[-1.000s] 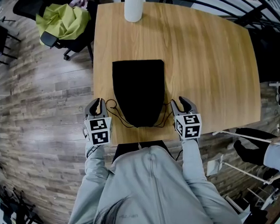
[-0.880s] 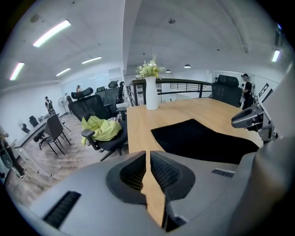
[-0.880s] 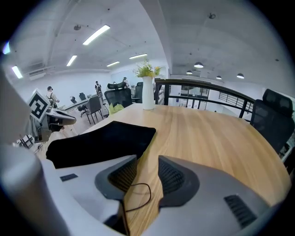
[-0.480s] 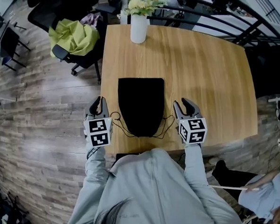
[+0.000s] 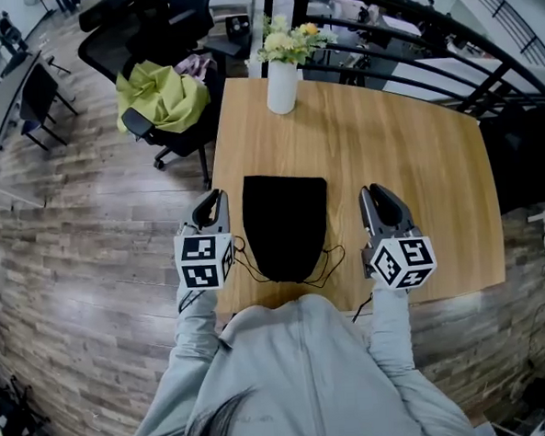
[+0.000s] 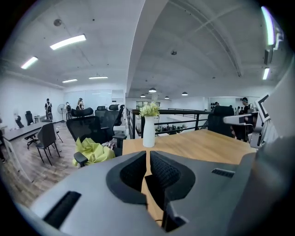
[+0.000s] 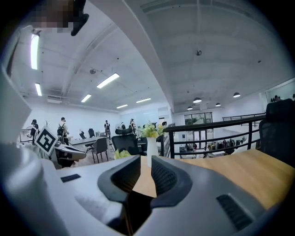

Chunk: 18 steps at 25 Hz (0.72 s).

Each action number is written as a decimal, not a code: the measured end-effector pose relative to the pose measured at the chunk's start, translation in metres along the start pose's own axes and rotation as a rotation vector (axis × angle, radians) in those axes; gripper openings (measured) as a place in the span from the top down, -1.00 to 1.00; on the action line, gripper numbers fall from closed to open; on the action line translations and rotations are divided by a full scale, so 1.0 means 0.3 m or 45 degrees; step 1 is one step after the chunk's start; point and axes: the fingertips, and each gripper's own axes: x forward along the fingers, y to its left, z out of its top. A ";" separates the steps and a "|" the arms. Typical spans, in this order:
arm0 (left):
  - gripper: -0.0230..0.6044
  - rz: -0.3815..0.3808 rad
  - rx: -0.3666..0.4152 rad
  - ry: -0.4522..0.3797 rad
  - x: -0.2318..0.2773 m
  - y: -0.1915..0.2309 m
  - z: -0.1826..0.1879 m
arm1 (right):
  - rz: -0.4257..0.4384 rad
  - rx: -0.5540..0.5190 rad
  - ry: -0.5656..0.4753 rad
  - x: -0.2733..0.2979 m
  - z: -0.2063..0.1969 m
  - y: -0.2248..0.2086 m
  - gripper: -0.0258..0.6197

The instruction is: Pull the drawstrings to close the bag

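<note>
A black drawstring bag (image 5: 286, 225) lies flat on the wooden table (image 5: 407, 158), its mouth toward the near edge. Thin black cords loop out from the mouth on the left (image 5: 243, 258) and the right (image 5: 336, 257). My left gripper (image 5: 214, 200) hovers at the bag's left side with its jaws shut (image 6: 147, 159); the frames do not show whether a cord is pinched. My right gripper (image 5: 379, 197) is off the bag's right side. Its jaws (image 7: 146, 168) are closing, with a narrow gap and only the tabletop showing between them.
A white vase with flowers (image 5: 282, 85) stands at the table's far edge. An office chair with a yellow-green cloth (image 5: 161, 95) is off the far left corner. A black railing (image 5: 409, 38) runs behind the table. Wooden floor lies to the left.
My right gripper has moved right, away from the bag, and its jaws have narrowed. Both grippers look higher. The head view has tilted up, so the vase and railing show more.
</note>
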 end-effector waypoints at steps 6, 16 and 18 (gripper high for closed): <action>0.83 -0.085 -0.039 -0.126 -0.045 -0.059 0.131 | 0.050 0.009 -0.134 -0.039 0.128 0.031 0.80; 0.84 -0.148 -0.020 -0.222 -0.147 -0.125 0.204 | 0.005 -0.128 -0.140 -0.119 0.146 0.061 0.85; 0.84 -0.151 -0.018 -0.218 -0.152 -0.127 0.199 | -0.005 -0.138 -0.136 -0.125 0.140 0.061 0.85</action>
